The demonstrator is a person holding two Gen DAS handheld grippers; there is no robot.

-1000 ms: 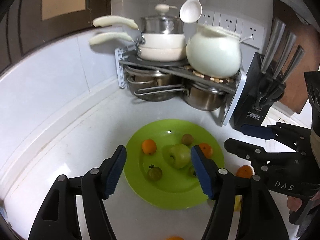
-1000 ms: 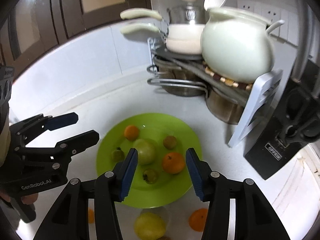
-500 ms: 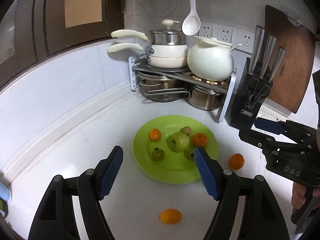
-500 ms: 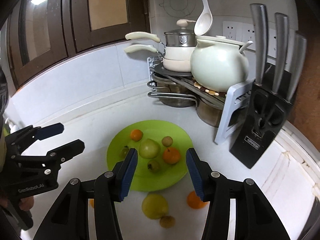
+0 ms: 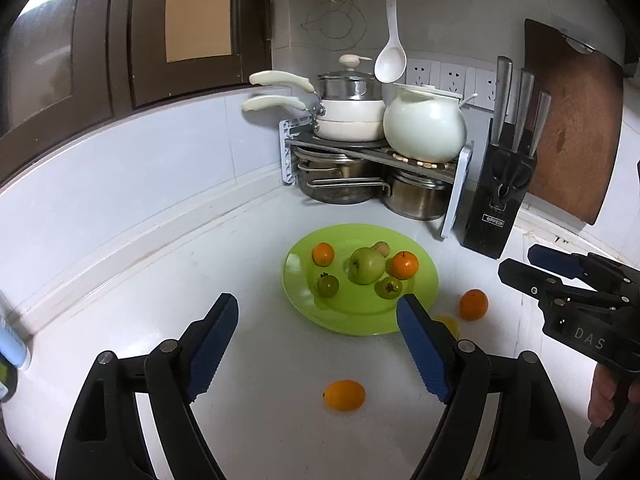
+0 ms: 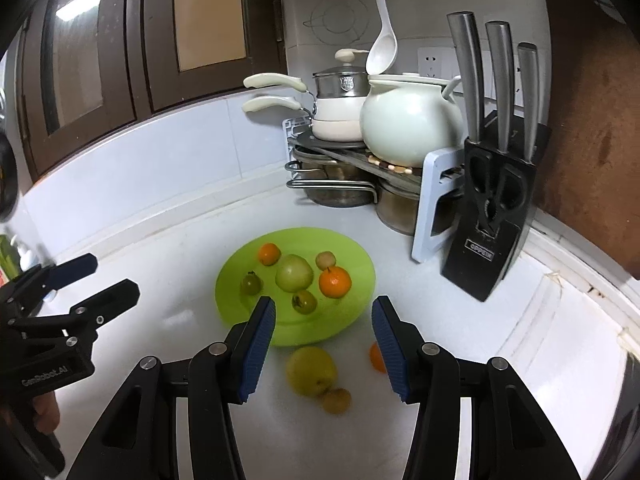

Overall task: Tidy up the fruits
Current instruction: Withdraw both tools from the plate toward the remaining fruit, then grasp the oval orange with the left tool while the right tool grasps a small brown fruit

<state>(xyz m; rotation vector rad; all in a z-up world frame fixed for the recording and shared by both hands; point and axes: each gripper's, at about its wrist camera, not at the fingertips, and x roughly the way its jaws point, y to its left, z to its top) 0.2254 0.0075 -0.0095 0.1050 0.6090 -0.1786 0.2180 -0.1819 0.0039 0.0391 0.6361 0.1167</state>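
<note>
While both tongs, left (image 5: 318,344) having just been opening and right (image 6: 323,346), hover apart and empty, six fruits sit on the green plate (image 5: 420,300); an orange (image 5: 344,395) lies at six o'clock on the surface (image 5: 160,280).

"OPPEIN" on knife block (image 5: 494,219); "DAS" on right hand-held gripper (image 5: 588,339); "GenRobot.AI" on left hand-held gripper (image 6: 44,376).

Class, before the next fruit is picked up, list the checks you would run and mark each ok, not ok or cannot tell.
1. Left gripper empty, fingers apart, just been opening: ok.
2. Right gripper empty: ok.
3. Green plate has free room: ok.
4. All fruit on plate: not ok; oval orange fruit, round orange, yellow-green apple and small brown fruit lie on the counter.
5. Apple and brown fruit separate: not ok, touching.
</note>
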